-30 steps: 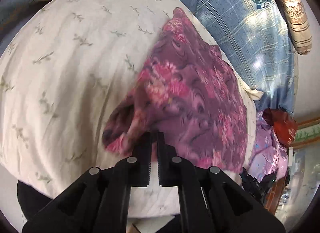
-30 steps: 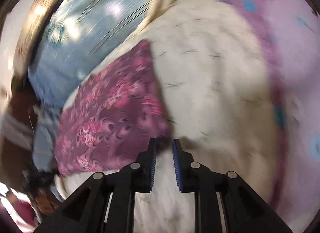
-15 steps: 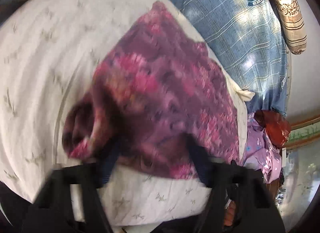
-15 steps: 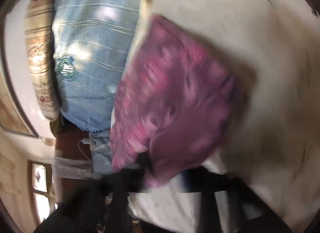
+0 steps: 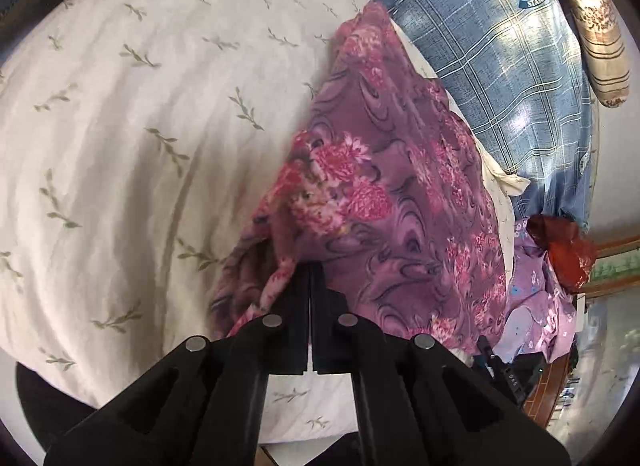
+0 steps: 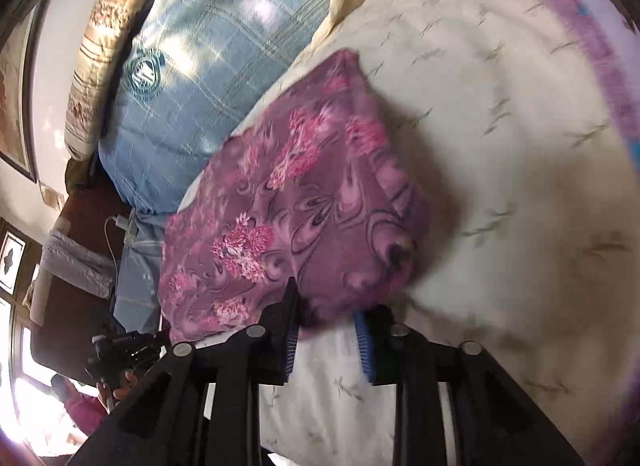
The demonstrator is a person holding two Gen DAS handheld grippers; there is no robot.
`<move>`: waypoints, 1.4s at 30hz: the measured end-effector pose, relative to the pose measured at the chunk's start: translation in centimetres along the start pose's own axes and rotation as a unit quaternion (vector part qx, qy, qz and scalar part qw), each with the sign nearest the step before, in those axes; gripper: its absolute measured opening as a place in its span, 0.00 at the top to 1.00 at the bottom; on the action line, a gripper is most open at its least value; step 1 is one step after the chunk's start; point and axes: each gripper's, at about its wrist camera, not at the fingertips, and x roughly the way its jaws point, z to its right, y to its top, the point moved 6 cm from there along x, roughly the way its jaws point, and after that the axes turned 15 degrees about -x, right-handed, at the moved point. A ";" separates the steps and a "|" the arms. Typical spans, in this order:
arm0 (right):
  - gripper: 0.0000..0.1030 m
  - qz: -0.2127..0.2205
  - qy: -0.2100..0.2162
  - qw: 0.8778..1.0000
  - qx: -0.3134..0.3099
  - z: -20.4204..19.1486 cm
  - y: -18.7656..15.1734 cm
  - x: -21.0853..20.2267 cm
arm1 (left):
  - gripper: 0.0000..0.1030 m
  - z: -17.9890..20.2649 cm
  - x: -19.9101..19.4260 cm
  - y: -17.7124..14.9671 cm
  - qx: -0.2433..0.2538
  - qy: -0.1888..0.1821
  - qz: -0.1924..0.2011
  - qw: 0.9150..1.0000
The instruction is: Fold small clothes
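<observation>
A purple garment with pink flowers [image 5: 392,193] lies folded on a cream bed cover with leaf sprigs [image 5: 140,125]. My left gripper [image 5: 310,270] is shut, and the garment's near edge drapes over its fingertips, pinched between them. In the right wrist view the same garment [image 6: 304,193] lies across the cream cover [image 6: 500,145]. Its bunched near corner sits between the tips of my right gripper [image 6: 326,306]. That gripper's jaws are opening, with a clear gap between the blue pads lower down.
A blue plaid pillow [image 5: 500,65] [image 6: 208,77] and a striped bolster [image 5: 592,25] lie beyond the garment. Lilac clothes [image 5: 532,306] and a red bag [image 5: 560,250] sit off the bed's side. A purple blanket [image 6: 600,25] borders the cover.
The left jaws spread wide over the garment's near edge, then closed on it. The right gripper swung round with the garment's corner, and its jaws stand wider now.
</observation>
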 end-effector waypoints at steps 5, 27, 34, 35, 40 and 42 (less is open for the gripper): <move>0.60 0.040 -0.021 0.998 0.044 1.9 1.6 -1.2 | 1.00 1.4 -0.7 -0.4 0.017 -0.007 0.007 1.000; 0.75 0.009 -0.098 0.995 -0.014 2.7 2.4 -0.6 | 0.60 0.3 -0.3 -1.0 -0.025 -0.025 0.020 0.999; 0.70 0.043 -0.112 0.990 -0.069 -1.0 4.8 -4.0 | 0.55 0.0 -4.8 1.2 -0.055 -0.087 0.039 0.994; 0.68 0.048 -0.110 0.990 -0.080 -1.8 5.2 -4.2 | 0.51 0.3 -5.8 1.7 -0.051 -0.096 0.050 0.993; 0.53 0.030 -0.083 0.983 -0.159 -7.9 5.7 -1.5 | 0.32 1.5 -6.0 4.9 -0.024 -0.070 0.067 0.995; 0.53 0.013 -0.073 0.980 -0.186 -10.3 5.6 0.5 | 0.32 1.8 -4.7 6.2 -0.020 -0.064 0.044 0.997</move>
